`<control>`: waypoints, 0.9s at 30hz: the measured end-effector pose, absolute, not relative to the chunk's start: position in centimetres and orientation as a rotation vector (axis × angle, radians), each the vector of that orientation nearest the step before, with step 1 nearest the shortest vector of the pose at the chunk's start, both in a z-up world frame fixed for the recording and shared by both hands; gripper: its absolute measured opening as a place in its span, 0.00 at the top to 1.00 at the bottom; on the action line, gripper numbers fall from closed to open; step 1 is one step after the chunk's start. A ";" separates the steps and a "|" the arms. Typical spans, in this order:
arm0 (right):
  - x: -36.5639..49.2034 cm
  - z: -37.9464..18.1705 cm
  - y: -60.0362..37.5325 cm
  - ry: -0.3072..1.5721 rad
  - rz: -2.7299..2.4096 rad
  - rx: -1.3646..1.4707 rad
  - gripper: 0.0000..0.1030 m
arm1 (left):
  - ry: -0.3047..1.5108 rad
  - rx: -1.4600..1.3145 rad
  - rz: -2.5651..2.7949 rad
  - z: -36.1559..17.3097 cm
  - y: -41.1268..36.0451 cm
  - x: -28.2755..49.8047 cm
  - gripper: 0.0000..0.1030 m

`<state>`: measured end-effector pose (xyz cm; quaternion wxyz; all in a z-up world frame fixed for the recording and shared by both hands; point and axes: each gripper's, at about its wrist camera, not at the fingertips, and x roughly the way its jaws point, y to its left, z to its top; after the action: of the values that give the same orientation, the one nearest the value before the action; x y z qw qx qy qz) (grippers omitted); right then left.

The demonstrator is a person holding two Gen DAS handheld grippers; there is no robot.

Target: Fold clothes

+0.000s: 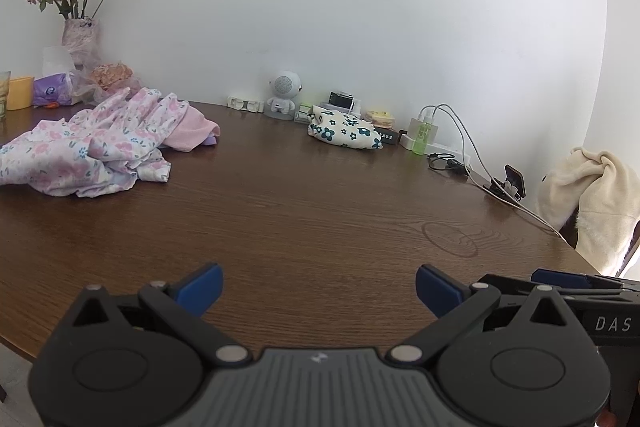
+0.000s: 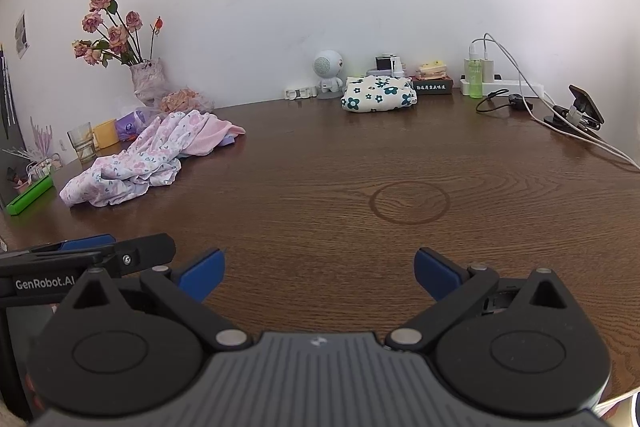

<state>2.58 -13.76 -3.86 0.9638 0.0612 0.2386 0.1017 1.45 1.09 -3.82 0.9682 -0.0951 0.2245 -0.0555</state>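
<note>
A crumpled heap of pink floral clothes [image 1: 96, 143] [image 2: 140, 163] lies at the far left of the brown wooden table [image 1: 300, 211] [image 2: 320, 167], with a plain pink piece [image 1: 192, 131] [image 2: 218, 133] at its right end. A folded white cloth with dark flowers [image 1: 344, 127] [image 2: 378, 93] rests by the back wall. My left gripper [image 1: 319, 287] hovers open over the near table edge, holding nothing. My right gripper [image 2: 319, 269] is open and holds nothing too, just right of the left one, whose blue-tipped finger shows at the left of the right wrist view.
Along the wall stand a vase of dried roses [image 1: 78, 39] [image 2: 146, 79], a small white robot figure [image 1: 284, 95] [image 2: 328, 73], boxes, a green bottle [image 2: 475, 81], a power strip with cables [image 2: 516, 87] and a clipped phone stand [image 2: 580, 109]. A yellow cup [image 2: 105, 133] and glass [image 2: 82, 143] sit left. A cream garment [image 1: 592, 195] hangs right.
</note>
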 end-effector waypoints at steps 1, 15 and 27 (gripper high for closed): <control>2.5 -3.9 -13.8 0.483 0.206 0.124 0.00 | 0.454 -0.192 -0.113 -3.8 1.1 1.4 0.00; 2.5 -3.8 -13.7 0.481 0.207 0.123 0.00 | 0.454 -0.184 -0.116 -3.7 1.1 1.5 0.00; 2.4 -3.7 -13.7 0.476 0.207 0.122 0.00 | 0.454 -0.176 -0.117 -3.6 1.2 1.5 0.00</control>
<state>2.42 -13.70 -3.69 0.9647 0.0602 0.2351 0.1022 1.52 1.15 -3.61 0.9689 -0.0872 0.2244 -0.0578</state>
